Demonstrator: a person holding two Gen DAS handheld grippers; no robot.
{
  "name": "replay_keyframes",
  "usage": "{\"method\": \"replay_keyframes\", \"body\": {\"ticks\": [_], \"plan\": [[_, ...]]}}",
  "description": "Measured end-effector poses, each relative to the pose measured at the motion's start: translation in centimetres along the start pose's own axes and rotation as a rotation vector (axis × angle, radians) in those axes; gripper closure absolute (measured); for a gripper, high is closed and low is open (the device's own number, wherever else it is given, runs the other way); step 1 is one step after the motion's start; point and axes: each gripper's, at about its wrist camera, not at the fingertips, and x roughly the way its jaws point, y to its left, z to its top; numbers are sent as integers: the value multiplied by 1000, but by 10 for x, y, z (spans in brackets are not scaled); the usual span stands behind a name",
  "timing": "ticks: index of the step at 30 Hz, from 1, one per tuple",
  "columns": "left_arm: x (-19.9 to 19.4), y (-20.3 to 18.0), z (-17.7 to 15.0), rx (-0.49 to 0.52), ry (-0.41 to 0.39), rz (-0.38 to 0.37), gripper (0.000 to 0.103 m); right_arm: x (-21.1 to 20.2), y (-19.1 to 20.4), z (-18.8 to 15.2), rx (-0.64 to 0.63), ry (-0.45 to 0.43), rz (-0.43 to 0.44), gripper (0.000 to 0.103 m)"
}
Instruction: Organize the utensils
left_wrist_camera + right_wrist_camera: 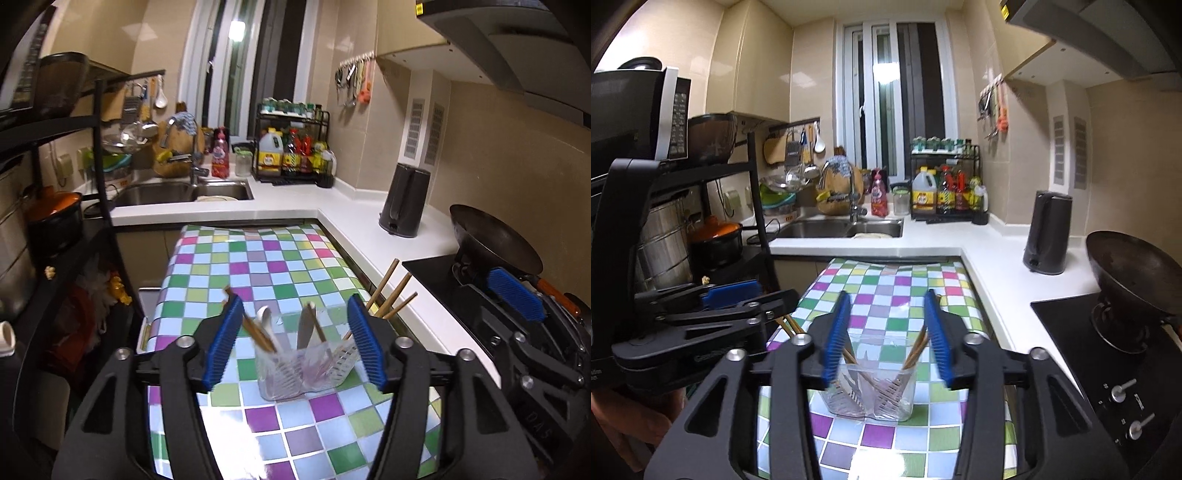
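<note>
**Utensil holder looks loaded, go easy near it**

We've got both tongs spread wide and holding nothing: left tongs (293, 338), right tongs (886, 338). The clear utensil holder (304, 369) sits on the checkered surface (258, 266), chopsticks (391, 291) and a white spoon (266, 322) standing inside. We'd approach slowly from above, since that light holder probably tips easily.

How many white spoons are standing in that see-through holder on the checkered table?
2 white spoons show in the clear plastic utensil holder: one leaning in its left side, one upright near the middle, both among brown wooden chopsticks. Others may be hidden behind the blue gripper pads.
</note>
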Motion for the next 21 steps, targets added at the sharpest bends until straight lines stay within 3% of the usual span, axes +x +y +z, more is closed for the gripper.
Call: {"method": "replay_keyframes", "body": {"ticks": [5,11,15,19,21], "plan": [[-26,5,-38,-2,-31,31,30,-29,-2,-26,7,-18,-10,27],[-45,7,-81,18,-55,29,17,-42,-10,-61,28,28,-30,22],[-43,1,-113,28,-68,48,13,-45,-14,-97,4,46,-56,20],[-35,0,-137,-14,-22,55,9,-37,-17,-127,7,99,-62,20],[-36,0,-144,-3,-43,91,8,-34,-19,-136,8,105,-65,20]]}}
